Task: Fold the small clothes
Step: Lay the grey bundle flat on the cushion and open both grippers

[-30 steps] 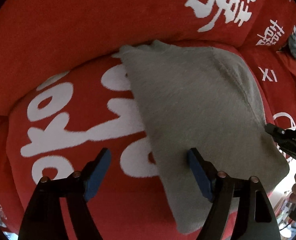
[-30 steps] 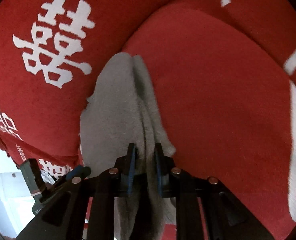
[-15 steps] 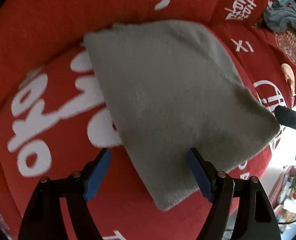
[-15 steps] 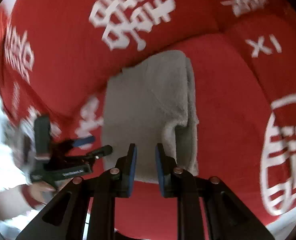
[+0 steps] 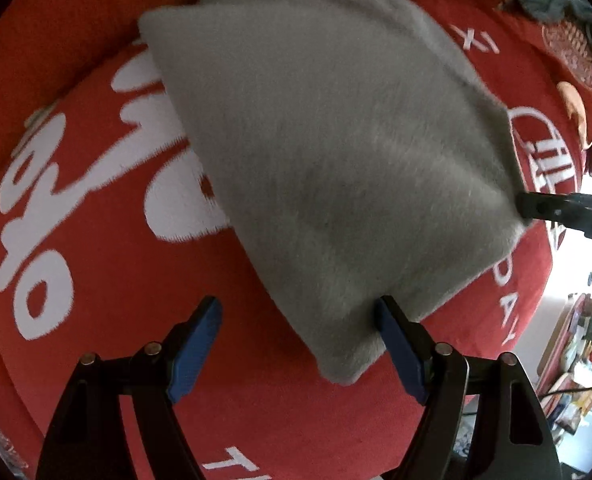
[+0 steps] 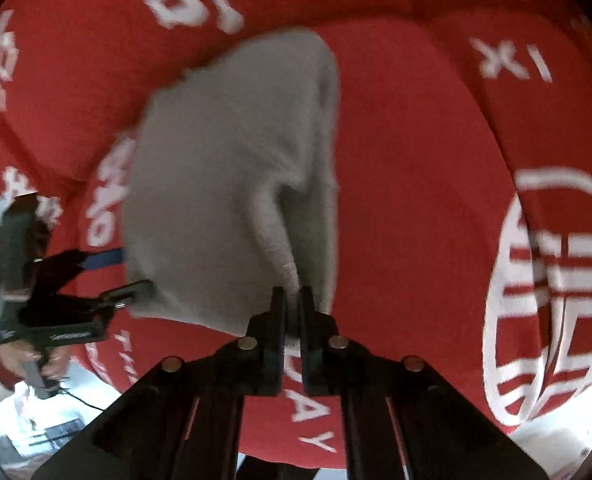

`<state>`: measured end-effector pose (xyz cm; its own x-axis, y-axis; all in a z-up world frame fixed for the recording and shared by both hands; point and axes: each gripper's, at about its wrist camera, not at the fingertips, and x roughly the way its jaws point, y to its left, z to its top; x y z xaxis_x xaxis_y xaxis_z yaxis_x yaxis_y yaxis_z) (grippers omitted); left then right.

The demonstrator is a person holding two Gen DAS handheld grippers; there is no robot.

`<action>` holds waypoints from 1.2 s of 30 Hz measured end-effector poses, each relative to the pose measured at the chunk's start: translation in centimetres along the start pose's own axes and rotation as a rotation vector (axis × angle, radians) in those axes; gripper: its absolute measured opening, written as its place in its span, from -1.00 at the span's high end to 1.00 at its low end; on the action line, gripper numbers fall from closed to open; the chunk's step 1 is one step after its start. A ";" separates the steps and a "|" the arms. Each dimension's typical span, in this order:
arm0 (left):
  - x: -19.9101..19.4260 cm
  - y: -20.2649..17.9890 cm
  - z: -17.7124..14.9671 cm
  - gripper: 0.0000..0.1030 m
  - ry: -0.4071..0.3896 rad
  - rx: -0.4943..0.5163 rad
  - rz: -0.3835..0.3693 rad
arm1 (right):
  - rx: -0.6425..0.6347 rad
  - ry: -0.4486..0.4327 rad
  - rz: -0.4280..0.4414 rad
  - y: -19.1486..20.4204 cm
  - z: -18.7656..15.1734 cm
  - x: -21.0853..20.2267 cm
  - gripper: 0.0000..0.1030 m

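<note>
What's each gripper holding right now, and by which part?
The right gripper pinches a raised ridge at the grey cloth's near edge. The left gripper is open, holding nothing.

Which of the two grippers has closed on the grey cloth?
The right gripper: its jaws have just closed on a fold of the grey cloth. The left gripper stands wide open, gripping nothing.

Red printed sofa cushion (image 5: 108, 280) — grey folded cloth (image 5: 336, 152) lying on it.
</note>
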<state>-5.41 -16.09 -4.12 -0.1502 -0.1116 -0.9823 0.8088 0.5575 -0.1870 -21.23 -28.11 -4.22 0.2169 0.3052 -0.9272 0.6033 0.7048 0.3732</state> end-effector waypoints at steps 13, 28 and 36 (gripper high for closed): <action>-1.3 0.5 -1.6 -0.68 0.016 -0.075 0.057 | 0.112 0.010 0.043 -2.3 -1.9 0.3 0.73; -4.8 2.5 -3.3 -0.68 -0.031 -0.271 0.112 | 0.054 -0.065 0.136 -0.8 1.4 -3.9 0.48; -5.7 2.2 -3.7 -0.68 -0.058 -0.330 0.107 | -0.008 0.001 0.013 1.3 4.6 0.1 0.85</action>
<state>-4.88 -11.16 1.06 -0.0346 -0.0794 -0.9962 0.5898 0.8031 -0.0845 -16.95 -30.13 -3.94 0.2244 0.3148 -0.9222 0.5945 0.7057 0.3855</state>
